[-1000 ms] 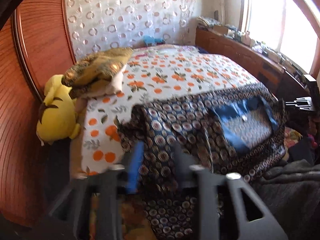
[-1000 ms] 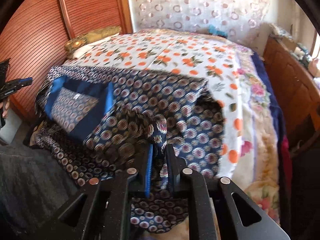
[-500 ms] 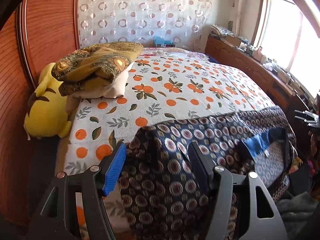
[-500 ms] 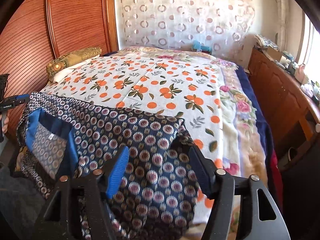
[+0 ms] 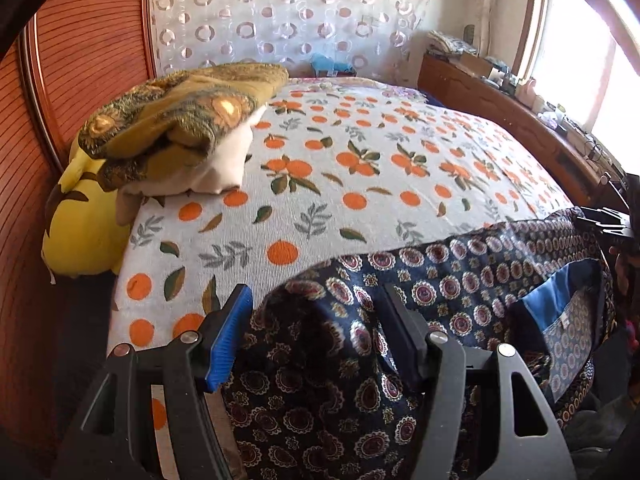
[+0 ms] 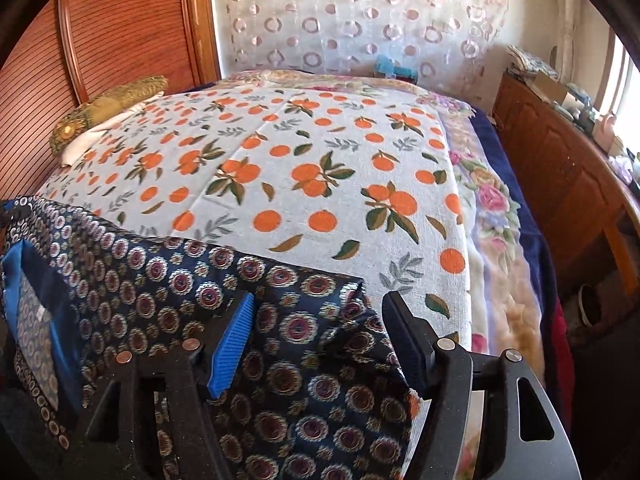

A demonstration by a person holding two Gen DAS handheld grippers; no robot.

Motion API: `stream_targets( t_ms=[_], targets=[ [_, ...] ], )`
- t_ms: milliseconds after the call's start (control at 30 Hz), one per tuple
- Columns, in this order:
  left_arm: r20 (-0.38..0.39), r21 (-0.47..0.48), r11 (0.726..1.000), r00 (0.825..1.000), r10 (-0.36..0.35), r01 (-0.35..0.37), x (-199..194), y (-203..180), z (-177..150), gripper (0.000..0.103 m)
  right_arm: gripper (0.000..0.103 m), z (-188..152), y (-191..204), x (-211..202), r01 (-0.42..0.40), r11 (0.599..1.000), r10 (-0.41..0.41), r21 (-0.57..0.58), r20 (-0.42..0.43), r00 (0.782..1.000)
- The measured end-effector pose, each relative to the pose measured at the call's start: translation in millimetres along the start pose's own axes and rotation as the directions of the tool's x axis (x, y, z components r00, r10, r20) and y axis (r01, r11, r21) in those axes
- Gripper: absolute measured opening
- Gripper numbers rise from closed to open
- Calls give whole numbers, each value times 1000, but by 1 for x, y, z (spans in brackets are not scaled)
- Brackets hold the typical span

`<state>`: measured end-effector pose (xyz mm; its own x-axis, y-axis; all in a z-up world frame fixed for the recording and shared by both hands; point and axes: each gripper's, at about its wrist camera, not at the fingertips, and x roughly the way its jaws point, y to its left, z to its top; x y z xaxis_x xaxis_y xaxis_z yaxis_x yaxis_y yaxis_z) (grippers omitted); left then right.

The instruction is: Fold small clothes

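Sunlit from a window on the right, the bedroom holds a bed (image 5: 360, 168) covered with a white spread printed in oranges and leaves, set against a ribbed wooden headboard and a circle-patterned curtain. Across the bed's near edge lies the task's garment, a dark navy shirt (image 5: 460, 280) with a medallion print; its blue-lined collar and neck label show toward the right in the left wrist view and toward the left in the right wrist view (image 6: 36, 280). It is spread broadly along the edge, probably so it lies flat enough to fold, with its lower part hanging off the front.

Both tools hover over opposite ends of the shirt. The left tool (image 5: 316, 328) has its jaws spread wide with only cloth visible beneath the gap, gripping nothing. The right tool (image 6: 316, 336) is likewise wide apart and empty, above the shirt's right corner. Each seems placed to take hold of a side for the next fold, though whether the fingers touch the fabric cannot be told.

Well away at the head of the bed sit a gold-patterned pillow (image 5: 180, 120) and, beside it off the mattress edge, a yellow plush toy (image 5: 80, 232).
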<state>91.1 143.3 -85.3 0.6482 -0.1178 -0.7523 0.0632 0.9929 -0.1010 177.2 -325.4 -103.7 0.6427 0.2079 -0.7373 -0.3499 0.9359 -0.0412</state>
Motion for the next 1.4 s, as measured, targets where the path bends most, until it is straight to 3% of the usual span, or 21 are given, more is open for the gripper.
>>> stream_targets(
  t_ms=[233, 467, 533, 600, 633, 733, 833, 933, 1167, 1400],
  targets=[
    [-33, -13, 1000, 999, -6, 6, 12, 5, -7, 65, 72, 2, -12, 17, -23, 1000, 23, -2, -27, 999],
    [-9, 3, 1000, 1000, 2, -2, 13, 3, -9, 65, 76, 4, -19, 26, -32, 999, 32, 13, -10, 999],
    [1, 4, 1000, 1000, -6, 6, 12, 3, -10, 53, 76, 1, -15, 26, -35, 999, 35, 4, -5, 999],
    [8, 9, 1000, 1000, -14, 14, 10, 2, -11, 43, 67, -3, -9, 23, -42, 999, 42, -3, 1, 999],
    [8, 11, 1000, 1000, -21, 21, 10, 2, -11, 34, 57, -5, -6, 21, -47, 999, 47, -11, 4, 999],
    [1, 15, 997, 998, -69, 69, 8, -1, -12, 13, 12, -11, 6, 15, -95, 995, 95, -37, 7, 995],
    [16, 33, 997, 997, -72, 71, 0, -9, -15, 6, 9, -18, 19, 10, -97, 993, 98, -68, 3, 995],
    [67, 29, 994, 992, -108, 107, -25, -14, -15, 6, 8, -22, 25, -10, -110, 992, 114, -67, 50, 992],
    [244, 82, 987, 957, -157, 141, -113, -33, -1, 5, 7, -18, 26, -107, -94, 993, 109, -69, 260, 959],
    [418, 139, 984, 895, -158, 109, -190, -48, 35, 5, 7, 5, 32, -199, -5, 993, 53, -119, 403, 914]
  ],
)
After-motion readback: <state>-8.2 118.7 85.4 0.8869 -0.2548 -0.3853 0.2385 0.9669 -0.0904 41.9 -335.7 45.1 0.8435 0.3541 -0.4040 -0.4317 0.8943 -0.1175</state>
